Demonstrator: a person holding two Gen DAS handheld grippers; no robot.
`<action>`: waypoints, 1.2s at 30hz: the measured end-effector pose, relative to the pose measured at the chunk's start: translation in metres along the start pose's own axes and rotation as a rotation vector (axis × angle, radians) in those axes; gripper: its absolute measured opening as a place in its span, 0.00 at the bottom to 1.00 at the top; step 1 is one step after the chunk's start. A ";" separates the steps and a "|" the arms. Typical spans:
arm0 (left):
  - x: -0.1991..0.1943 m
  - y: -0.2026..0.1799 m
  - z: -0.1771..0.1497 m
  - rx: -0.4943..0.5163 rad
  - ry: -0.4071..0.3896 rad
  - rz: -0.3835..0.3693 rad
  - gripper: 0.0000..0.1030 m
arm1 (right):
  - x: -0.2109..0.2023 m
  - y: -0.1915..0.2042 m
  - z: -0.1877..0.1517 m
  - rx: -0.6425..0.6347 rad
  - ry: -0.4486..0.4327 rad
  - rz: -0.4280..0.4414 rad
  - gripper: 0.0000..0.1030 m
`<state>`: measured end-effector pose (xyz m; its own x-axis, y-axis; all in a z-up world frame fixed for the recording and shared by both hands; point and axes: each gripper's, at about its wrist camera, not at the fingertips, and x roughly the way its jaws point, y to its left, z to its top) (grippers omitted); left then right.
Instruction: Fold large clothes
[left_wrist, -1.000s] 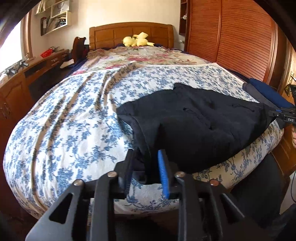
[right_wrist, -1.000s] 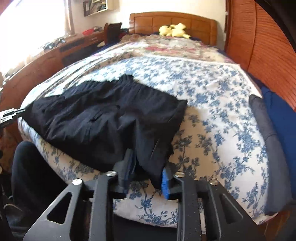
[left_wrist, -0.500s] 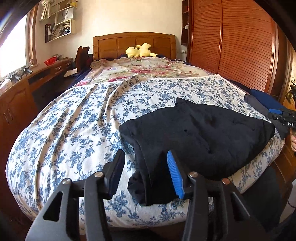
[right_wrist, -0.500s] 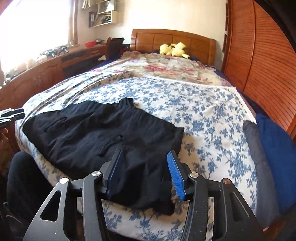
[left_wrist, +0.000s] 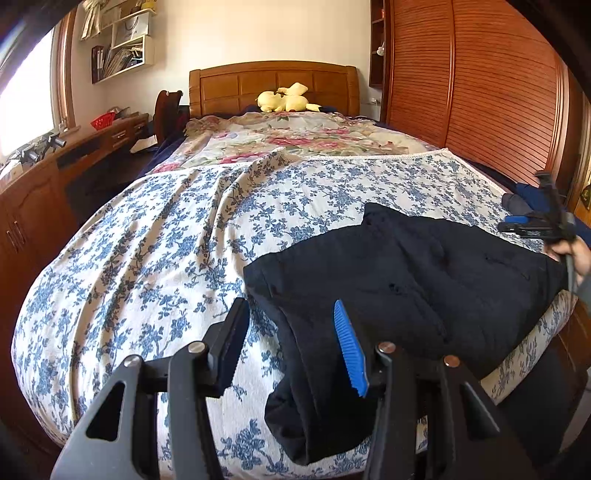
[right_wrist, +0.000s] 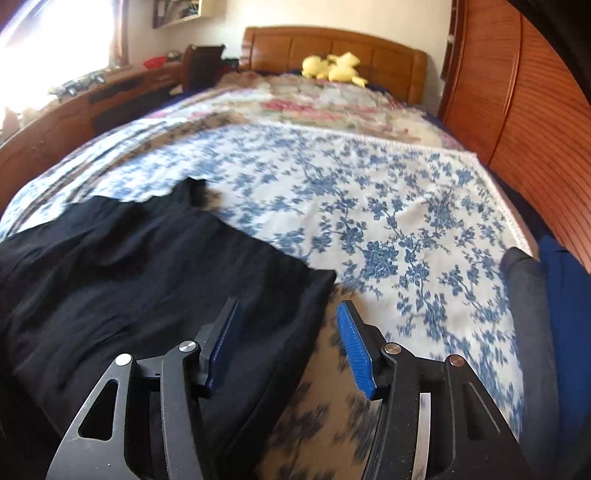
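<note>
A black garment (left_wrist: 399, 280) lies spread across the foot of a bed with a blue-flowered cover (left_wrist: 166, 240); its near corner hangs over the bed edge. My left gripper (left_wrist: 291, 343) is open and empty, just above that hanging corner. In the right wrist view the same garment (right_wrist: 140, 266) fills the left side, and my right gripper (right_wrist: 288, 339) is open and empty over its right edge. The right gripper also shows in the left wrist view (left_wrist: 535, 225) at the far right, held by a hand.
Folded grey (right_wrist: 528, 314) and blue (right_wrist: 569, 302) clothes lie along the bed's right edge. A wooden wardrobe (left_wrist: 480, 92) stands on the right, a desk (left_wrist: 55, 177) on the left. A yellow plush toy (left_wrist: 284, 101) sits by the headboard.
Both grippers have opened and let go of the black garment, then lifted and pulled back a little. The garment now rests flat on the bed.
</note>
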<state>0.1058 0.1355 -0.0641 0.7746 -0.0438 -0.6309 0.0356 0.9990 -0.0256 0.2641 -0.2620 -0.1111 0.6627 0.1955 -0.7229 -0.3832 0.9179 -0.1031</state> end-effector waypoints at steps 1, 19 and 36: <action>0.001 -0.002 0.002 0.002 0.002 0.001 0.45 | 0.010 -0.006 0.004 0.007 0.020 0.009 0.53; 0.011 -0.040 0.006 0.048 0.027 -0.045 0.45 | 0.045 -0.016 0.036 -0.021 -0.007 0.170 0.01; 0.014 -0.054 -0.014 0.055 0.078 -0.067 0.45 | 0.025 -0.022 0.045 -0.023 -0.024 -0.152 0.36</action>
<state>0.1063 0.0811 -0.0827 0.7176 -0.1085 -0.6880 0.1221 0.9921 -0.0291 0.3181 -0.2622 -0.0964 0.7294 0.0633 -0.6812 -0.2919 0.9293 -0.2262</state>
